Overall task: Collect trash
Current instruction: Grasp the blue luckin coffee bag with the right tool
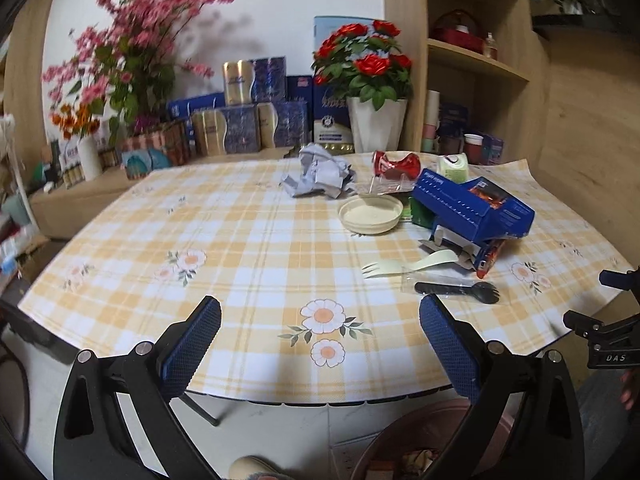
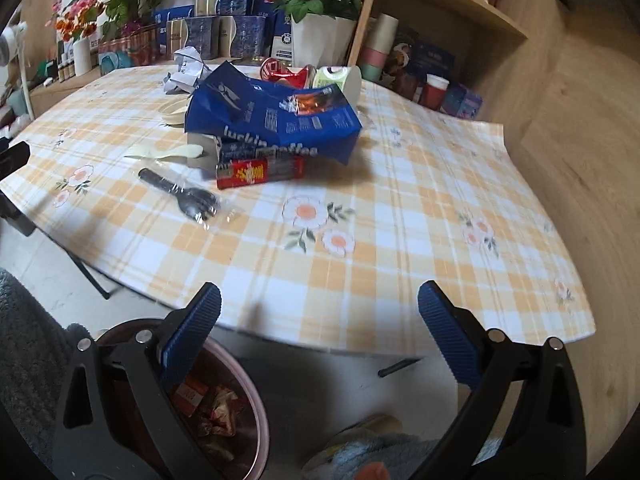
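two wide-open, empty claws, left (image 1: 320, 344) and right (image 2: 319, 338); two forks (image 1: 456, 280)

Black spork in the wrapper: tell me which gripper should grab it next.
Probably right. The black spork lies toward the table's right near side, close ahead of the open right gripper; the open left gripper would have to cross over.

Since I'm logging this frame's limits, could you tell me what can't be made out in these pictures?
- Bin contents: right wrist view, partly hidden by the right gripper; left wrist view cuts it off.
- Blue coffee bag: lettering partly folded under.
- Black spork: wrapper print too small.
- Shelf items: blurred.
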`<state>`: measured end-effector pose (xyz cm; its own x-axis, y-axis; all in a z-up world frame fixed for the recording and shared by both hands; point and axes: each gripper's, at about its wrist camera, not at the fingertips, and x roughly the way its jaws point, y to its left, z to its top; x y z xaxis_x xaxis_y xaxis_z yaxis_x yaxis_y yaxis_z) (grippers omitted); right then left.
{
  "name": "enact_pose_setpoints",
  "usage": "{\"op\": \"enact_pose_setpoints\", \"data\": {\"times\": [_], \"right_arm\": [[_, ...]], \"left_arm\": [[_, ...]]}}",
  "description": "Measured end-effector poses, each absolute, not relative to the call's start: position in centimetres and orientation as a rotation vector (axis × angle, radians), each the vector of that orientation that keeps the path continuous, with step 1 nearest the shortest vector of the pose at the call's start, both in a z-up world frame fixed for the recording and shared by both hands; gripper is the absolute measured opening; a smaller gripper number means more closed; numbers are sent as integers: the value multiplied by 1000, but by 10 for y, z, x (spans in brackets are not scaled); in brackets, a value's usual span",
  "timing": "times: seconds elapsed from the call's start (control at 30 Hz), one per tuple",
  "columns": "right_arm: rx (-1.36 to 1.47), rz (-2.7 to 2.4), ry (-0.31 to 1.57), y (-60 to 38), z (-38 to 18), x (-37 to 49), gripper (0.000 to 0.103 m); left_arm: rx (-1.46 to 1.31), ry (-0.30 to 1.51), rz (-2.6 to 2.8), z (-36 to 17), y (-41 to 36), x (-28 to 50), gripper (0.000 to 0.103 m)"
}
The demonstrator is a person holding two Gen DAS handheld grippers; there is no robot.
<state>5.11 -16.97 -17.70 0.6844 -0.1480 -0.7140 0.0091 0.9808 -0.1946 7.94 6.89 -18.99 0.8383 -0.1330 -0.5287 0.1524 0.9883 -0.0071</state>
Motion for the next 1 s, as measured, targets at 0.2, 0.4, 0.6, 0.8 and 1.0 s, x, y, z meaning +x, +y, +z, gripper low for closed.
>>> {"op": "enact_pose_setpoints", "data": {"times": [0.2,0.4,0.6,0.8,1.0], "right_arm": [[-233,-81,785,-163,-171,78,97],[-368,-135,748,-152,-167,114,97],[-489,-78,651,-128,-160,137,97],[-587,-39,632,-103,-169,161,97],[-582,5,656,-87,-175,187,97]], "left_arm": [[21,600,-87,-200,67,94,97],[26,630,-92,-207,60,104,97],[-54,659,-94,-212,71,113,97],[-89,666,-87,-213,77,116,97],[-93,675,-90,-213,77,116,97]]}}
